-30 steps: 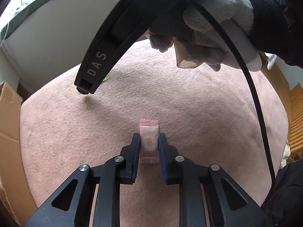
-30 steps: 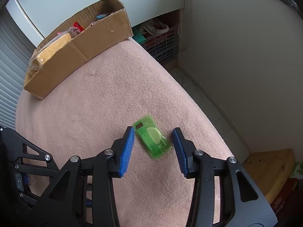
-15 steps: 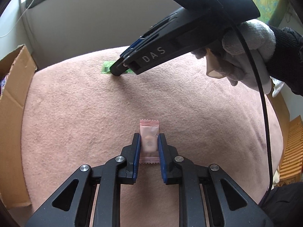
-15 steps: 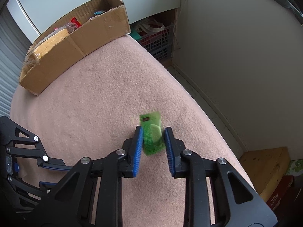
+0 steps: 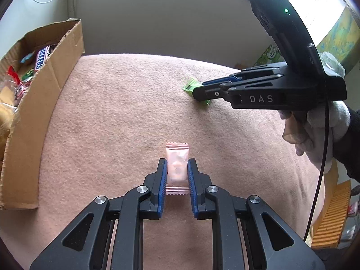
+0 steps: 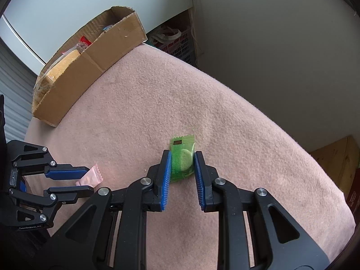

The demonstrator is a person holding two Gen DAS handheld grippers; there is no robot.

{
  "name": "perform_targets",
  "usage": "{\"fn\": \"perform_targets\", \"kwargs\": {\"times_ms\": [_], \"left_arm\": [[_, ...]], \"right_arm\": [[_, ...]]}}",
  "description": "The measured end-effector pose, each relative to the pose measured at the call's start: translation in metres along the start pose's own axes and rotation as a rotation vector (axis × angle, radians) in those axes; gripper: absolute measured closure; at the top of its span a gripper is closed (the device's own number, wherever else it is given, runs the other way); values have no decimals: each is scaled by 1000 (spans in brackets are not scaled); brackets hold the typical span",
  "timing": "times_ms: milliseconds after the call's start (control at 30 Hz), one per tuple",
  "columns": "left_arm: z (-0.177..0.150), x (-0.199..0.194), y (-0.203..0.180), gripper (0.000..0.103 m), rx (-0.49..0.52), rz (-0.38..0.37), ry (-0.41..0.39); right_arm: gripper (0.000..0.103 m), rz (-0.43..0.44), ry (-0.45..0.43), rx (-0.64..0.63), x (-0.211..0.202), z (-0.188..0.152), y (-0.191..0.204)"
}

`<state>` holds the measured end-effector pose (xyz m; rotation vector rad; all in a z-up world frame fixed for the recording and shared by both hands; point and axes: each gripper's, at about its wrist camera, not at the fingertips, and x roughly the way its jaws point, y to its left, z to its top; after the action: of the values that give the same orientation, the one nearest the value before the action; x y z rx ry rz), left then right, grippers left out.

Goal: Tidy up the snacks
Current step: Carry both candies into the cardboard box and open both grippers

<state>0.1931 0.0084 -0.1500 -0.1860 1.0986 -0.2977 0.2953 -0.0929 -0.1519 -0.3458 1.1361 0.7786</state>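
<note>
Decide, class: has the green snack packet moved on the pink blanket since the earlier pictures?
Yes. The green snack packet has turned from slanted to lengthwise between the right gripper fingers, against the blanket.

Left tool [image 5: 177, 168]: angled steeply downward, black linkage arms converging forward, blue-padded fingers [image 5: 162, 180] closed on a pink sachet [image 5: 177, 166] that stands upright between them.

Right tool [image 6: 181, 165]: also pitched steeply downward, blue pads [image 6: 166, 175] pressed against both sides of a green packet [image 6: 182, 159]. Seen from the left wrist view, its body lies nearly level across the frame, tips pointing left. A hand [image 5: 319, 132] in a light knit glove grips its handle, with a dark sleeve [image 5: 351, 148] behind the wrist.
</note>
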Motion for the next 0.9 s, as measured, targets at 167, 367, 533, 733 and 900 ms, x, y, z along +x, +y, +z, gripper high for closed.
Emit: {"fn": "perform_targets", "kwargs": {"times_ms": [167,367,533,733,900], "left_arm": [[2,-18,13,86,-27,-6,-18],[-2,-35,29,86,-50,-8,-39],[-1,-54,27,86,-64,6,-63],[1,-73,36,86,-85,19,-87],[0,-85,54,86,-124,37,-96]], "right_arm": [[82,4,-11,59,-7,-11,6],[82,4,-33,91,-23,-12,15],[82,-10,-56,101,-40,-11,25],[82,-6,-92,87,-57,6,47],[82,-6,-125,65,-69,23,66]]}}
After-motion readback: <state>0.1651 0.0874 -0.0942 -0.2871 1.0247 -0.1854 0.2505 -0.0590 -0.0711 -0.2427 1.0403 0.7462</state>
